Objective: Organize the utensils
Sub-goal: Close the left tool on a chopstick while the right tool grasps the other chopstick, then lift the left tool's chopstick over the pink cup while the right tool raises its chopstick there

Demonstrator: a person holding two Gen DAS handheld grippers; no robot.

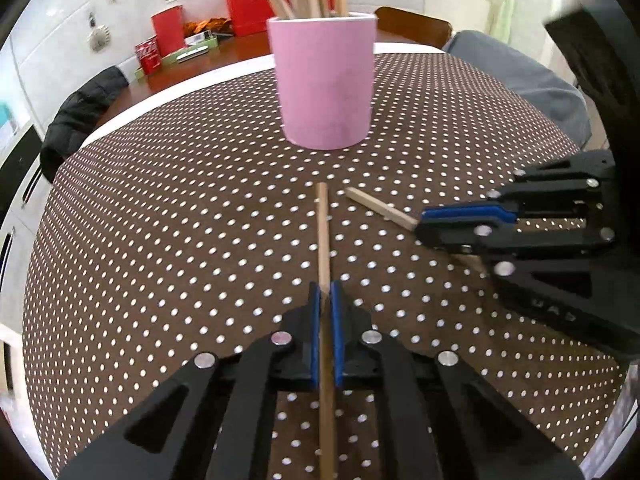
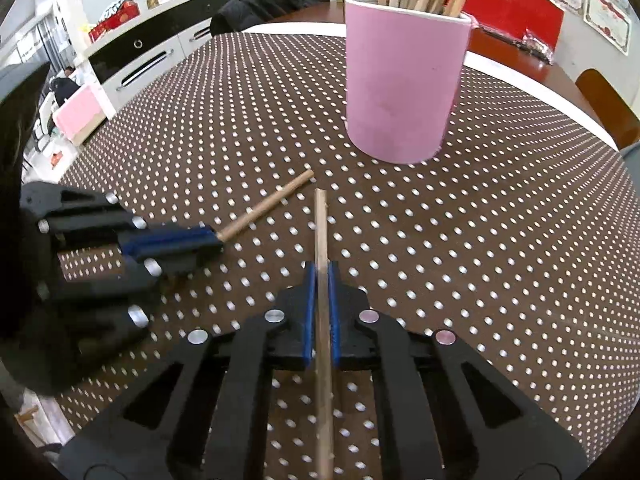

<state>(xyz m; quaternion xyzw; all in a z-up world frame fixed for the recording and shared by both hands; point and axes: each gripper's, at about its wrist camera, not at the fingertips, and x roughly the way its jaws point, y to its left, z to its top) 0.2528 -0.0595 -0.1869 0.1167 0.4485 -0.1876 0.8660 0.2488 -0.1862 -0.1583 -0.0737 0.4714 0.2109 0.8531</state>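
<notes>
A pink cup [image 1: 325, 80] holding several wooden chopsticks stands upright on the brown dotted tablecloth [image 1: 160, 220]; it also shows in the right wrist view [image 2: 402, 84]. My left gripper [image 1: 326, 292] is shut on a wooden chopstick [image 1: 322, 232] that points toward the cup. My right gripper [image 2: 320, 272] is shut on another wooden chopstick [image 2: 321, 228], also pointing toward the cup. In the left wrist view the right gripper [image 1: 424, 220] comes in from the right with its chopstick [image 1: 380, 208]. In the right wrist view the left gripper [image 2: 214, 238] comes in from the left with its chopstick [image 2: 268, 206].
A black jacket [image 1: 76, 116] hangs on a chair at the table's far left. Red boxes [image 1: 244, 4] and cans sit on a wooden table behind. A wooden chair back [image 1: 412, 26] and grey fabric [image 1: 516, 72] lie beyond the right edge. Cabinets [image 2: 140, 56] line the wall.
</notes>
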